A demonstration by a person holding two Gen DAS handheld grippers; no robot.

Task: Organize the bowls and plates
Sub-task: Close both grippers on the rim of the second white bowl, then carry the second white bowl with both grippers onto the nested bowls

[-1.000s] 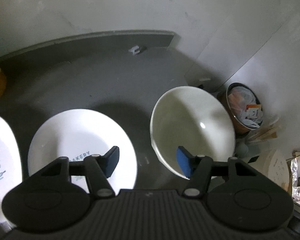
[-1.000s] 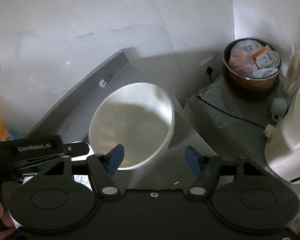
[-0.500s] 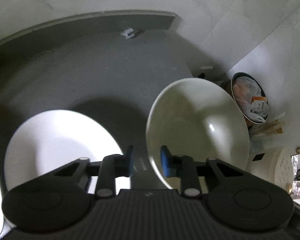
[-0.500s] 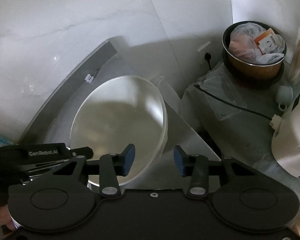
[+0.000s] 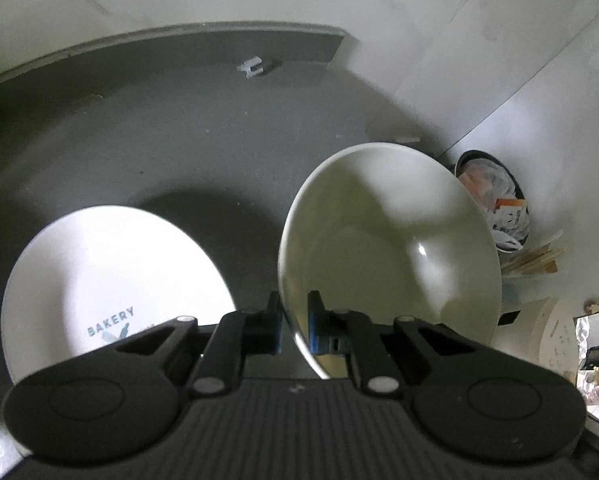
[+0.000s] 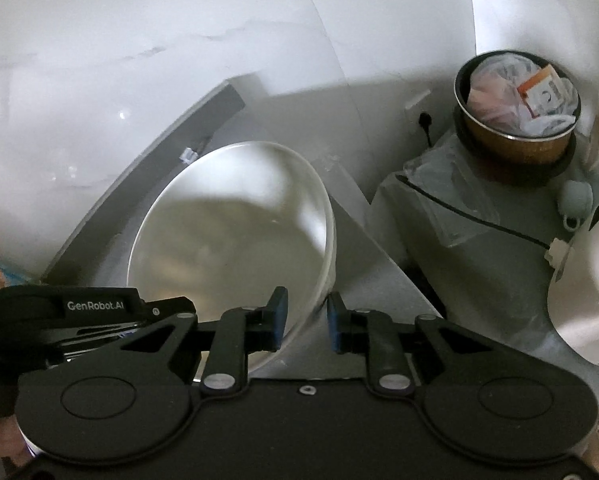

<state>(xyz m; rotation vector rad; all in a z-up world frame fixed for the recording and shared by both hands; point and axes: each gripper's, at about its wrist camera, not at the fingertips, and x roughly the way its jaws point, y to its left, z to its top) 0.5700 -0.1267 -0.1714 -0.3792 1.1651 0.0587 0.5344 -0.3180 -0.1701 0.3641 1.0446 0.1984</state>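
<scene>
**Two grippers, one bowl rim**

The left gripper point(image 5: 293, 322) is pinched onto the near-left rim of the white bowl point(image 5: 391, 240), which sits tilted above the grey counter point(image 5: 179, 140) beside the BAKERY plate point(image 5: 111, 268). The right gripper point(image 6: 304, 320) straddles the opposite rim, jaws close but seemingly not yet biting. The risk: glazed rim, thin purchase. An uneven lift could let it slip and drop.

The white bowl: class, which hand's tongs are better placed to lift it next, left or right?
Left. The left tongs pinch the bowl by its rim; the right tongs only straddle the rim, a gap showing.
</scene>
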